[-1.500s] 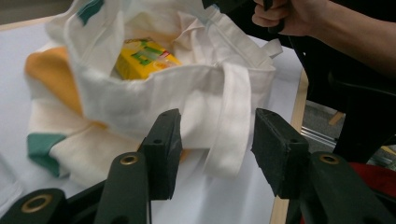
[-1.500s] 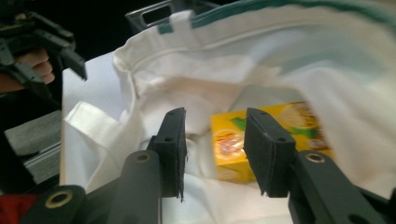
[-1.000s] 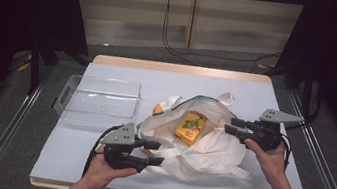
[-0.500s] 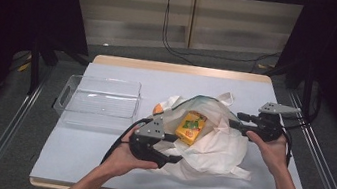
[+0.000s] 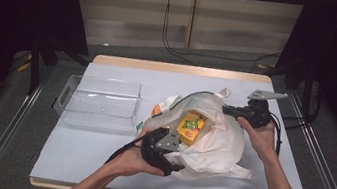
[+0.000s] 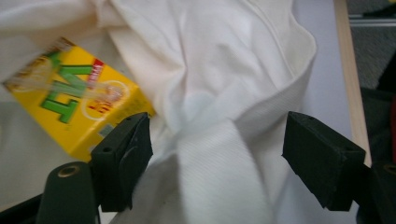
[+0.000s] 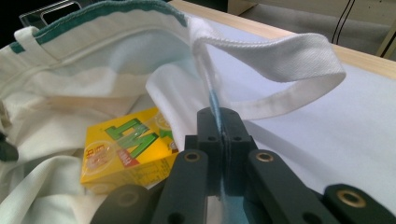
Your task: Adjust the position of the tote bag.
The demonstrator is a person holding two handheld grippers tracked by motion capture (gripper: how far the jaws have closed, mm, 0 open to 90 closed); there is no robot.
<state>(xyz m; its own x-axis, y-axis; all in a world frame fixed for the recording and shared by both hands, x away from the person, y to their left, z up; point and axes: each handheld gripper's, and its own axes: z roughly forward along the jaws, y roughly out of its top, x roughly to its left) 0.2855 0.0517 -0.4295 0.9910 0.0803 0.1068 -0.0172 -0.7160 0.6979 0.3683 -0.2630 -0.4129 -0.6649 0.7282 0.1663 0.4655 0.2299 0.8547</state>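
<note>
A white cloth bag (image 5: 217, 145) lies crumpled mid-table, its mouth open on a yellow juice box (image 5: 191, 126). My left gripper (image 5: 178, 160) is at the bag's near left side. Its jaws have just been opening and now stand wide, with a fold of bag cloth (image 6: 210, 70) loose between them and the box (image 6: 79, 98) to their left. My right gripper (image 5: 227, 111) is at the bag's right rim. Its jaws have just been closing and are now shut (image 7: 219, 122) on the teal-trimmed edge, beside the handle loop (image 7: 289, 51) and above the box (image 7: 126, 149).
A clear plastic bin (image 5: 99, 102) stands to the left of the bag. Something orange (image 5: 158, 109) peeks out at the bag's left edge. The table's pale mat (image 5: 95, 164) runs to a wooden front edge, with metal rails on both sides.
My left gripper came from the table's front into the bag's near side and its jaws spread. My right gripper shifted left along the rim and clamped on the edge.
</note>
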